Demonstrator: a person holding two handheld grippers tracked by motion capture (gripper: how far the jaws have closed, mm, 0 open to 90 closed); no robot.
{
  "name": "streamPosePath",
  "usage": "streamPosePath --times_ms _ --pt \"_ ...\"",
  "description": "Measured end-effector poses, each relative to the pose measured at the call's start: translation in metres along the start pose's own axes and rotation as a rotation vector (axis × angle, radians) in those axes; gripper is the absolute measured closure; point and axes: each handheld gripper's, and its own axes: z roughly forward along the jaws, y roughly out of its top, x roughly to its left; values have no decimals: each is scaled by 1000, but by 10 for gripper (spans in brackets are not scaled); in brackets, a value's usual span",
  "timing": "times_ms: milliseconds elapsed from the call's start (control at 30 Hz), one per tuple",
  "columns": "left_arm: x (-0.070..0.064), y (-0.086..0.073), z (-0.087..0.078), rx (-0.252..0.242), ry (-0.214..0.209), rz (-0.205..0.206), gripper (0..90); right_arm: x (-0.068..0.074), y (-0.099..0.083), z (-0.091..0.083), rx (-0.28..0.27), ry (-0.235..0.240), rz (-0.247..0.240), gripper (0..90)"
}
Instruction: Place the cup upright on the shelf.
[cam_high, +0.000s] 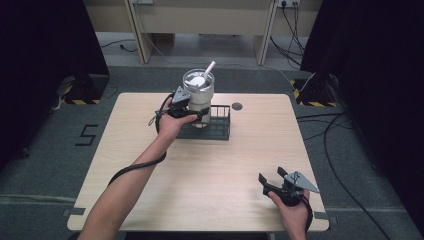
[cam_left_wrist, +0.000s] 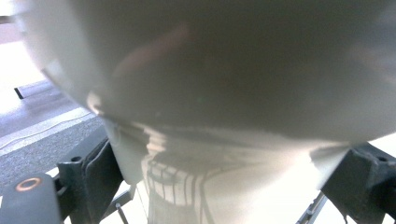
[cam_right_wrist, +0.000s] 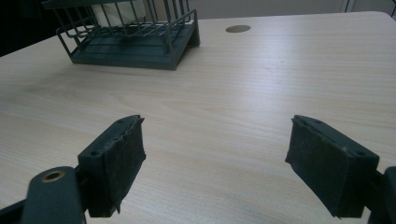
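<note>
Lab recording bay, black curtains (cam_high: 40, 60), hazard-taped stands (cam_high: 80, 92), floor cables (cam_high: 340, 150), lone table (cam_high: 200, 165)

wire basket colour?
Dark green wire basket, best seen in the right gripper view; the tumbler stands in it.

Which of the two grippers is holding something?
The left gripper, up at the wire basket, clamps the tumbler; the right gripper is open over bare table.

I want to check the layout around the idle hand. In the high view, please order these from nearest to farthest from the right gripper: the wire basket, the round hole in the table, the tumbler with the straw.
From the right gripper, at the table's near right corner:
1. Wire basket, up and to the left, mid-table.
2. Round hole, behind the basket's right end.
3. Tumbler, at the basket's left end, held by the left gripper.
</note>
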Motion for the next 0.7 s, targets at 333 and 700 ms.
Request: streamPosePath --times_ms 333,700 --pt "0 -8 2 10 4 -9 98 0 0 0 1 1 -1 192" --pt "2 -13 3 -7 0 -35 95 1 0 0 3 -1 -3 192"
